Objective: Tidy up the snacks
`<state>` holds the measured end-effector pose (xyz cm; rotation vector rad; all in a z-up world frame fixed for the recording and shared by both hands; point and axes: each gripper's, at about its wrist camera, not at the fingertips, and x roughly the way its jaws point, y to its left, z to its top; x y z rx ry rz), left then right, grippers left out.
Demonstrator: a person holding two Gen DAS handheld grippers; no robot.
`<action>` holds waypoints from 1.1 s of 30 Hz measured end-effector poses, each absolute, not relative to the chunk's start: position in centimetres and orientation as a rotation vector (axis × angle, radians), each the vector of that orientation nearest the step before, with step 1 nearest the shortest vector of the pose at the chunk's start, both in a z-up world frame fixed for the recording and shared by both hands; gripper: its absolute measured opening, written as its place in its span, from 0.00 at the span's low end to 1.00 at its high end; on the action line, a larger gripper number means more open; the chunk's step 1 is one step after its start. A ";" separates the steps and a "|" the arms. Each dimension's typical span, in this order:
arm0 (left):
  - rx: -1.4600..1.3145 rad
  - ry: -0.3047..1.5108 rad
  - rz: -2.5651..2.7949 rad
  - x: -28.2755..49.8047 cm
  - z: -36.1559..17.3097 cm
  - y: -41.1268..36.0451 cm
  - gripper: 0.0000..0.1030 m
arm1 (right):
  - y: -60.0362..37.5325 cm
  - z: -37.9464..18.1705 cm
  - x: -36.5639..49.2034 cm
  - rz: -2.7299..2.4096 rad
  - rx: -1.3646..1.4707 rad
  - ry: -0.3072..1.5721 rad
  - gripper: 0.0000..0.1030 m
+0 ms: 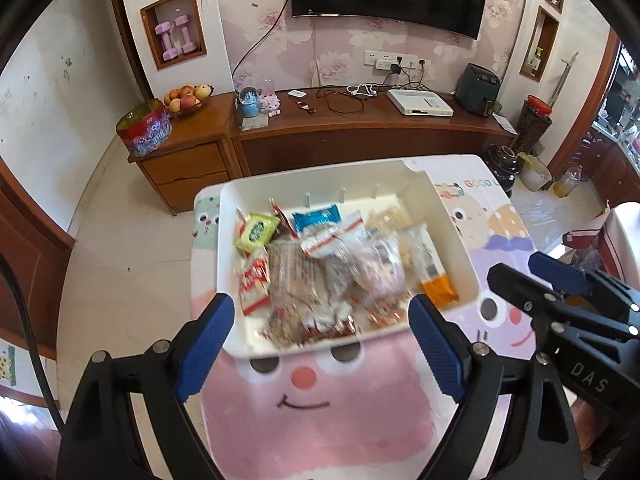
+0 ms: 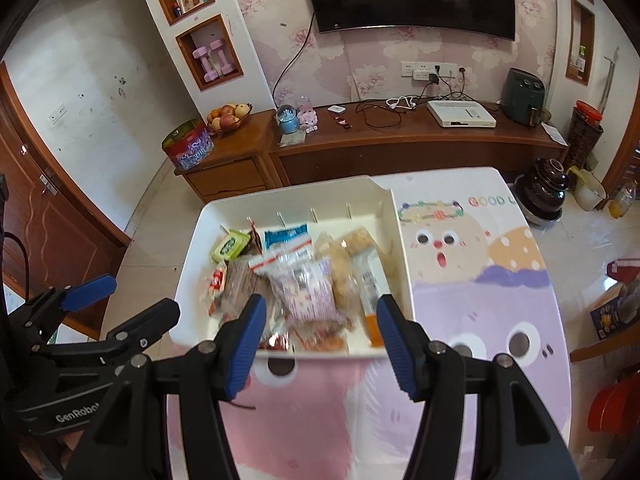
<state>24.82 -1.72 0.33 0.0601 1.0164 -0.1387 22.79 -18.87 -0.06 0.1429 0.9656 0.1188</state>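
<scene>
Hovering near the white tray [image 1: 452, 236], the left gripper [image 1: 320, 344] and the right gripper [image 2: 320, 340] were both spread, grasping nothing. Snack packets [image 1: 320, 280] lay heaped inside the tray, none on the table [image 1: 320, 420]. Whether sorting was ahead or finished, I could not tell.

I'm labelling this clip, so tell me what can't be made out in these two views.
- Snack packets' print in the white tray: motion blur, both views.
- Tray's near floor: hidden by left gripper and right gripper fingers.
- Table lettering "GOOD": cut off at its far edge.
</scene>
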 end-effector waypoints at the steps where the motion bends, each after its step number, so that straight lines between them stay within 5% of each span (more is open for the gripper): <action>1: 0.057 1.016 -0.140 23.9 0.4 -1.9 0.86 | -19.0 -0.1 22.1 0.118 0.144 0.966 0.56; 33: -0.009 0.976 -0.042 4.9 4.4 -5.8 0.86 | -22.8 4.0 3.2 0.128 0.070 0.946 0.56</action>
